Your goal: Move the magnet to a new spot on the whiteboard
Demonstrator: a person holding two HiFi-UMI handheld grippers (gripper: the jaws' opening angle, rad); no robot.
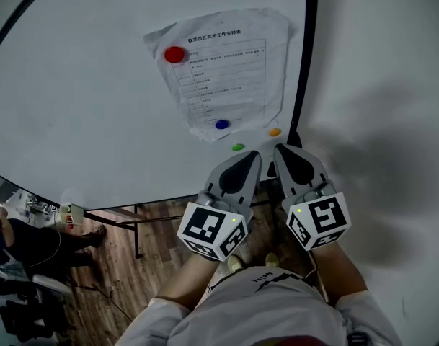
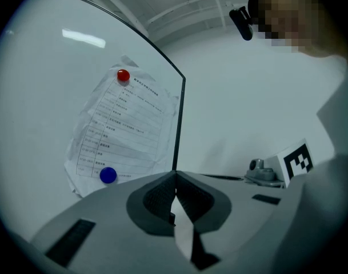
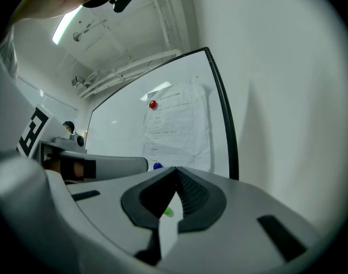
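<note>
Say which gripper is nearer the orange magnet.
Right. In the head view the right gripper ends just below the orange magnet; the left gripper ends lower left of it, beside the green magnet.

The head view was bright and evenly lit, with the whiteboard [image 1: 96, 85] washed nearly to plain white. A broad, soft shadow lay on the wall [image 1: 392, 63] beside the right tool [image 1: 281, 150]. Wide-angle distortion bowed the board's dark frame [image 1: 306, 56]. It also blackened the corners of both gripper views, which were dimmer and had a cold grey-blue cast. A ceiling strip light [image 3: 64, 26] glowed at the top left of the right gripper view. A pale glare streak [image 2: 83, 37] on the board was probably such a lamp's reflection. The near foreground in each gripper view was soft, and the print on the paper [image 2: 125, 130] was unreadable.
</note>
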